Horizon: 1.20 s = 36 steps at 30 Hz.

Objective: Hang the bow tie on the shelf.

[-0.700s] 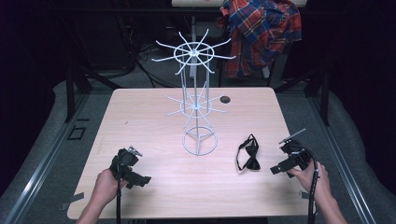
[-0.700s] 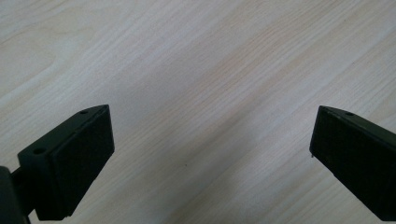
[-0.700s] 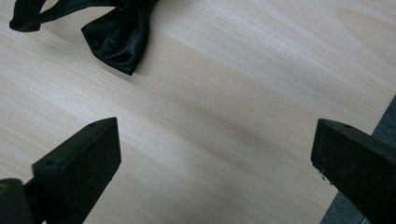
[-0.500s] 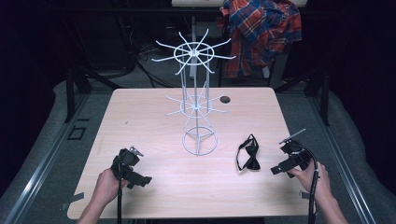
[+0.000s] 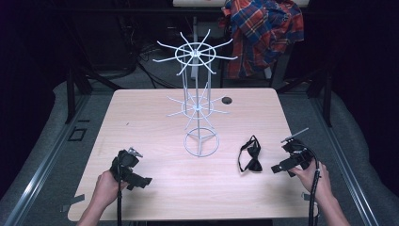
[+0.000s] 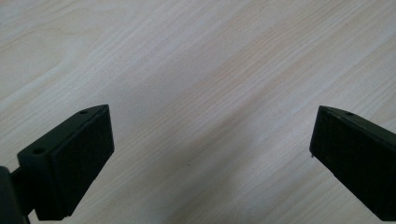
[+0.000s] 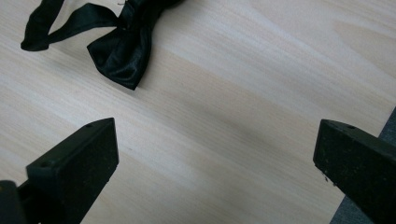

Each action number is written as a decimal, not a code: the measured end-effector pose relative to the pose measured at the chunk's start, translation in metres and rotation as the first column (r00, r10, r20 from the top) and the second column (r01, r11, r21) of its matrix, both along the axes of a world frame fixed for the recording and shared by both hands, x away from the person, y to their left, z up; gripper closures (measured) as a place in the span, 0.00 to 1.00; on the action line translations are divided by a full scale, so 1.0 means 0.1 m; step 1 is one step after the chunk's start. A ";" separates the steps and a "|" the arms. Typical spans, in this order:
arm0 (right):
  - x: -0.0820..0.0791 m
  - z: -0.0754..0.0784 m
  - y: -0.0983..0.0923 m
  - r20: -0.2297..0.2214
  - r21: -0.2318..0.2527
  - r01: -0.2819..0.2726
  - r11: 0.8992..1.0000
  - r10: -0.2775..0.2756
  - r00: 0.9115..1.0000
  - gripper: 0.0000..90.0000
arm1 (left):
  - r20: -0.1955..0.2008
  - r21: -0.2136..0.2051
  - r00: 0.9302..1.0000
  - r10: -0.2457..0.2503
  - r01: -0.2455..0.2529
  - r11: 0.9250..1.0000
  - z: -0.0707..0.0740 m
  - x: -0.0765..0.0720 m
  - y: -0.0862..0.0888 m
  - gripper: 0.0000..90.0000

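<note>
Your left hand-held gripper (image 5: pixel 134 176) and right hand-held gripper (image 5: pixel 287 162) rest low over the desk (image 5: pixel 155 127), jaws spread wide, empty; the bow tie (image 5: pixel 251 155) lies just beyond the right one.

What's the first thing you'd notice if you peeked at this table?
Probably the tall white wire rack standing in the middle of the wooden table, its spokes spread like a wheel. Next, the black bow tie lying to the right of its base, close to the right tool, which is open and apart from it.

Bow tie (image 5: pixel 250 156) R of rack (image 5: pixel 197 106)
</note>
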State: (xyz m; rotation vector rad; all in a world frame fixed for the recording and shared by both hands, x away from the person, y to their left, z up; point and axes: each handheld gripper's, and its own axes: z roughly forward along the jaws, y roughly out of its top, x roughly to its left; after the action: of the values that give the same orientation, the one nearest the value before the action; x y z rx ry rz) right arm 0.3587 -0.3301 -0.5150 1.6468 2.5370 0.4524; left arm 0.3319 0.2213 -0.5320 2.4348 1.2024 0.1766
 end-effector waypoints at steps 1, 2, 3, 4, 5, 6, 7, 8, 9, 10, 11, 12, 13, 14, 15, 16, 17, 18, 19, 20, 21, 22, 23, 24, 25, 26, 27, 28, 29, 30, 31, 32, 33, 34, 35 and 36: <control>0.01 0.00 0.01 -0.005 0.015 0.002 1.000 -0.002 1.000 0.00 | -0.001 0.002 1.000 0.005 -0.005 1.000 0.00 0.00 0.01 0.00; 0.02 0.00 0.02 -0.009 0.023 -0.004 1.000 0.005 1.000 0.00 | 0.000 0.005 1.000 0.005 -0.005 1.000 0.01 0.00 0.02 0.00; 0.03 -0.01 0.03 0.000 0.026 -0.003 1.000 0.003 1.000 0.00 | 0.000 0.006 1.000 0.008 -0.008 1.000 0.01 0.00 0.02 0.00; 0.04 -0.01 0.05 -0.008 0.038 0.002 0.999 -0.002 1.000 0.00 | 0.001 0.005 1.000 0.009 -0.009 1.000 0.01 0.00 0.02 0.00; 0.05 -0.01 0.05 -0.011 0.028 -0.009 1.000 0.009 1.000 0.00 | 0.001 0.006 1.000 0.008 -0.008 1.000 0.01 0.00 0.02 0.00; 0.06 -0.01 0.07 -0.011 0.034 -0.012 0.999 0.012 1.000 0.00 | -0.001 0.006 1.000 0.007 -0.007 1.000 0.00 0.00 0.02 0.00; 0.06 -0.01 0.08 -0.008 0.036 -0.011 0.999 0.012 1.000 0.00 | -0.005 0.006 1.000 0.006 -0.006 1.000 0.00 0.00 0.02 0.00; 0.07 -0.01 0.10 -0.008 0.049 -0.009 0.999 0.009 1.000 0.00 | -0.006 0.006 1.000 0.006 -0.006 1.000 0.00 0.00 0.02 0.00; 0.08 -0.01 0.11 -0.007 0.049 -0.011 0.999 0.011 1.000 0.00 | -0.006 0.006 1.000 0.006 -0.006 1.000 0.00 0.00 0.02 0.00; 0.09 -0.01 0.12 -0.005 0.059 -0.008 0.998 0.009 1.000 0.00 | -0.006 0.008 1.000 0.004 -0.004 1.000 0.00 0.00 0.02 0.00; 0.09 -0.01 0.13 -0.001 0.064 -0.002 0.998 0.002 1.000 0.00 | -0.006 0.007 1.000 0.003 -0.003 1.000 0.00 0.00 0.02 0.00; 0.10 -0.01 0.14 0.001 0.079 -0.006 0.997 0.006 1.000 0.00 | -0.006 0.007 1.000 0.002 -0.002 1.000 0.00 0.00 0.02 0.00; 0.11 -0.01 0.16 0.000 0.079 -0.008 0.997 0.008 1.000 0.00 | -0.004 0.006 1.000 0.002 -0.002 1.000 0.00 0.00 0.02 0.00; 0.12 -0.01 0.17 0.004 0.073 -0.007 0.997 0.007 1.000 0.00 | -0.004 0.007 1.000 0.002 -0.002 1.000 0.00 0.00 0.02 0.00; 0.13 0.00 0.19 0.003 0.073 -0.011 0.997 0.011 1.000 0.00 | -0.004 0.006 1.000 0.001 -0.001 1.000 0.00 0.00 0.02 0.00; 0.13 -0.01 0.20 0.002 0.085 -0.013 0.996 0.013 1.000 0.00 | -0.003 0.005 1.000 0.002 -0.002 1.000 0.00 -0.01 0.02 0.00; 0.13 -0.01 0.20 0.002 0.085 -0.013 0.996 0.013 1.000 0.00 | -0.003 0.005 1.000 0.002 -0.002 1.000 0.00 -0.01 0.02 0.00; 0.14 -0.01 0.24 0.003 0.098 -0.009 0.995 0.009 1.000 0.00 | -0.001 0.006 1.000 0.002 -0.002 1.000 0.00 0.00 0.02 0.00; 0.15 -0.01 0.25 0.001 0.086 -0.015 0.996 0.015 1.000 0.00 | -0.001 0.005 1.000 0.001 -0.001 1.000 0.00 0.00 0.02 0.00; 0.16 0.00 0.26 -0.006 0.090 -0.021 0.996 0.021 1.000 0.00 | -0.001 0.005 1.000 0.001 -0.001 1.000 0.00 0.00 0.02 0.00; 0.17 0.00 0.27 0.001 0.080 -0.029 0.996 0.029 1.000 0.00 | -0.001 0.004 1.000 0.000 0.000 1.000 0.00 0.00 0.02 0.00; 0.17 -0.01 0.29 0.014 0.098 -0.003 0.995 0.002 1.000 0.00 | -0.003 0.004 1.000 -0.001 0.001 1.000 0.00 0.00 0.02 0.00; 0.19 0.00 0.29 0.001 0.082 -0.023 0.996 0.023 1.000 0.00 | -0.004 0.004 1.000 -0.002 0.002 1.000 0.00 0.00 0.02 0.00; 0.20 0.00 0.30 0.006 0.088 -0.022 0.996 0.022 1.000 0.00 | -0.004 0.004 1.000 -0.002 0.002 1.000 0.00 0.00 0.02 0.00; 0.21 0.00 0.31 0.007 0.096 -0.019 0.995 0.018 1.000 0.00 | -0.003 0.005 1.000 -0.002 0.002 1.000 0.00 0.00 0.02 0.00; 0.22 0.00 0.32 0.006 0.097 -0.022 0.995 0.022 1.000 0.00 | -0.002 0.004 1.000 -0.002 0.002 1.000 0.00 0.00 0.02 0.00; 0.22 0.00 0.33 0.006 0.101 -0.014 0.995 0.013 1.000 0.00 | -0.002 0.003 1.000 -0.003 0.003 1.000 0.00 0.00 0.02 0.00; 0.23 -0.01 0.35 0.016 0.107 -0.003 0.994 0.002 1.000 0.00 | -0.003 0.002 1.000 -0.002 0.002 1.000 0.00 0.00 0.02 0.00; 0.25 0.00 0.34 -0.001 0.093 -0.024 0.995 0.025 1.000 0.00 | -0.002 0.003 1.000 -0.002 0.002 1.000 0.00 0.00 0.02 0.00; 0.25 -0.01 0.36 0.016 0.099 -0.021 0.995 0.019 1.000 0.00 | -0.004 0.003 1.000 -0.004 0.004 1.000 0.00 0.00 0.01 0.00; 0.25 0.00 0.38 0.008 0.109 -0.020 0.994 0.019 1.000 0.00 | -0.005 0.002 1.000 -0.006 0.006 1.000 0.00 0.00 0.01 0.00; 0.26 0.00 0.39 0.011 0.109 -0.028 0.994 0.027 1.000 0.00 | -0.005 0.004 1.000 -0.006 0.006 1.000 0.00 0.00 0.01 0.00; 0.26 0.00 0.40 0.012 0.107 -0.025 0.994 0.024 1.000 0.00 | -0.006 0.006 1.000 -0.009 0.009 1.000 0.00 0.00 0.01 0.00; 0.27 0.00 0.42 0.011 0.109 -0.026 0.994 0.025 1.000 0.00 | -0.005 0.005 1.000 -0.009 0.009 1.000 0.00 0.00 0.01 0.00; 0.27 -0.01 0.44 0.025 0.113 -0.012 0.993 0.009 1.000 0.00 | -0.005 0.005 1.000 -0.009 0.009 1.000 0.00 0.00 0.01 0.00; 0.29 0.00 0.44 0.016 0.103 -0.033 0.994 0.032 0.999 0.00 | -0.005 0.004 1.000 -0.010 0.010 1.000 0.00 -0.01 0.01 0.00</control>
State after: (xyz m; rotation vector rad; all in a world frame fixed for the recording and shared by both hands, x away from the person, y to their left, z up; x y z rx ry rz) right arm 0.3872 -0.2861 -0.5149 1.6306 2.5741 0.6053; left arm 0.3313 0.2219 -0.5322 2.4458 1.1930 0.1709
